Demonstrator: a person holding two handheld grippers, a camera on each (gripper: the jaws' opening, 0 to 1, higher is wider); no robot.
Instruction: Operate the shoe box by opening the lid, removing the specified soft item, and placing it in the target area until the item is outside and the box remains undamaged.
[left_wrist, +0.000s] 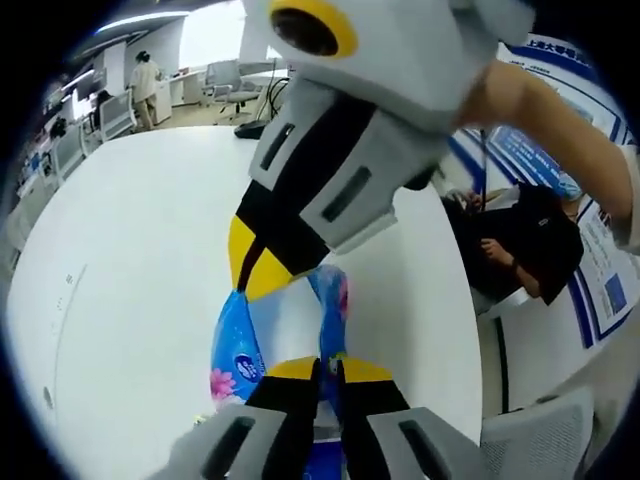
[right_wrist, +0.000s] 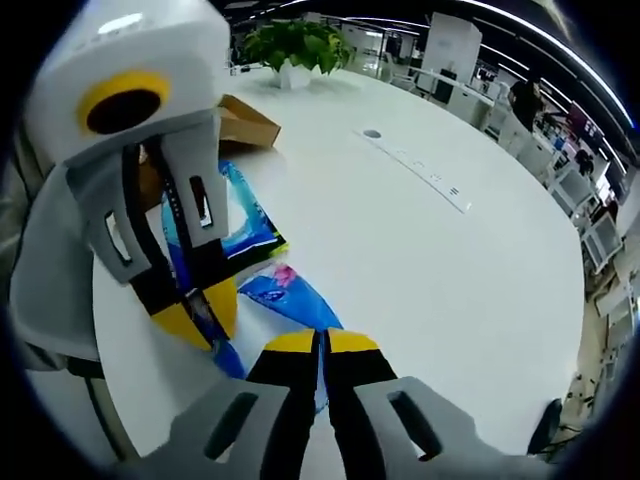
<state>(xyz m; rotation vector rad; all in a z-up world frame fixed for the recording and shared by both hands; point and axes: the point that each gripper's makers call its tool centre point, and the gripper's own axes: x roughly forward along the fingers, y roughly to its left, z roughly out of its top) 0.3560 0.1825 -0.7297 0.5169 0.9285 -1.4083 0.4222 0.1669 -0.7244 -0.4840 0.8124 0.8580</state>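
Observation:
A soft blue plastic pack with flower print (left_wrist: 238, 345) hangs above the white table (left_wrist: 130, 260), held between both grippers. My left gripper (left_wrist: 328, 368) is shut on its near end. The right gripper (left_wrist: 252, 268) reaches in from above and is shut on the pack's far end. In the right gripper view the pack (right_wrist: 258, 228) stretches from my right gripper (right_wrist: 322, 345), shut on one end, to the left gripper (right_wrist: 200, 312), shut on the other. A brown cardboard shoe box (right_wrist: 246, 122) lies on the table behind the left gripper, partly hidden by it.
A potted plant (right_wrist: 296, 44) stands at the table's far end. A cable strip (right_wrist: 418, 168) and a round port (right_wrist: 372, 133) are set into the tabletop (right_wrist: 450, 280). A seated person in black (left_wrist: 525, 240) is beside the table edge; office chairs and desks lie beyond.

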